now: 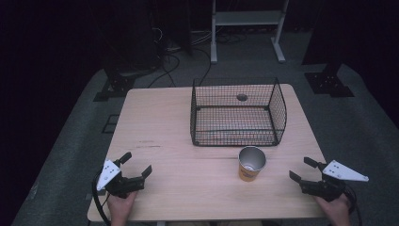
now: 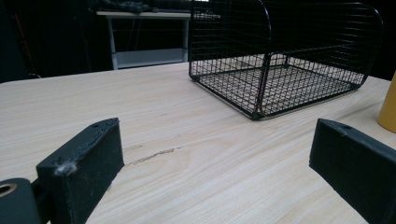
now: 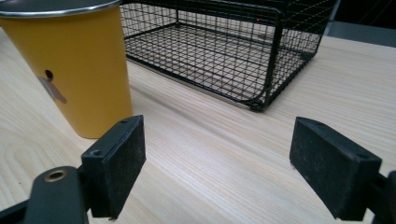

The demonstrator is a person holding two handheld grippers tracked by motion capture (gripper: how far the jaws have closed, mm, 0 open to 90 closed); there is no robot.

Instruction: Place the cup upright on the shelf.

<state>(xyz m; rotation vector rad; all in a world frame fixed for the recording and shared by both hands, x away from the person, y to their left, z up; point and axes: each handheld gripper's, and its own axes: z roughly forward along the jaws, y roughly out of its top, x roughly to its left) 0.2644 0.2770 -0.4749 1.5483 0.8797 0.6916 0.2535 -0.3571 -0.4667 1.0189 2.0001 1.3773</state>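
Observation:
A yellow cup (image 1: 251, 164) with a metal rim stands upright on the wooden table (image 1: 179, 122), just in front of a black wire basket (image 1: 237, 113). My left gripper (image 1: 136, 165) rests near the table's front left corner, open, nothing between its jaws. My right gripper (image 1: 301, 169) sits near the front right edge, open and empty, to the right of the cup. In the right gripper view the cup (image 3: 70, 65) stands close at upper left beyond the open gripper (image 3: 217, 163), the basket (image 3: 224, 51) behind. In the left gripper view the basket (image 2: 280, 56) is ahead of the open gripper (image 2: 212, 154), and the cup's edge (image 2: 388, 109) shows at far right.
The basket is empty, with its open side toward the front. Beyond the table are a white metal stand (image 1: 247, 28), cables (image 1: 169, 52) on the grey floor, and black stand bases (image 1: 329, 82) at both sides.

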